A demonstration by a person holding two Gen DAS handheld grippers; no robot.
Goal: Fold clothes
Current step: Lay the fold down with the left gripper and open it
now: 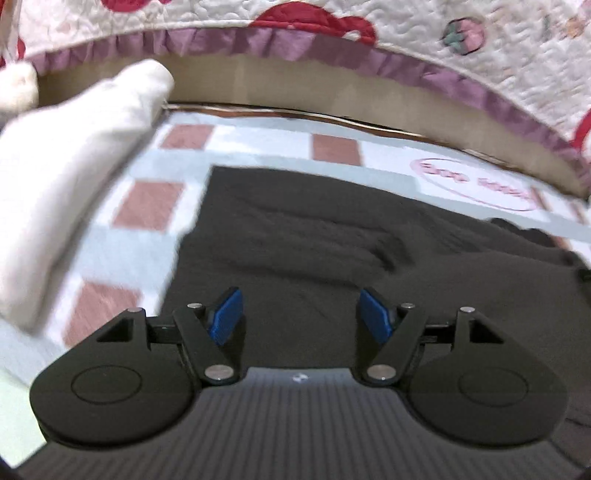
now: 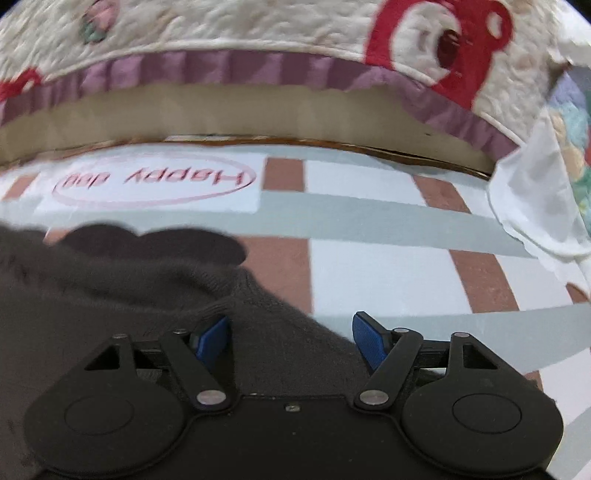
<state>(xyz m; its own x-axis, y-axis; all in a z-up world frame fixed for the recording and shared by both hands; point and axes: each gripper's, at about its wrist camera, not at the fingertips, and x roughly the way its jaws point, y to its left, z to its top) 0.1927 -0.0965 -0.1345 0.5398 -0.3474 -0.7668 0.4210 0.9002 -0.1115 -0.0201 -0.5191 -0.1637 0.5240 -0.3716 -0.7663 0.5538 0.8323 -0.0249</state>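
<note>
Left wrist, left gripper (image 1: 301,317): released, blue pads spread wide above dark cloth
Left wrist, dark garment (image 1: 314,236): flat and rumpled on checked sheet (image 1: 147,203), under and ahead of the pads
Left wrist, white folded cloth (image 1: 74,166): left of the garment, blurred
Right wrist, right gripper (image 2: 291,341): released, empty, over garment edge
Right wrist, dark garment (image 2: 110,280): lower left on checked sheet (image 2: 380,258)
Right wrist, quilt (image 2: 258,29): beyond, purple-frilled
</note>
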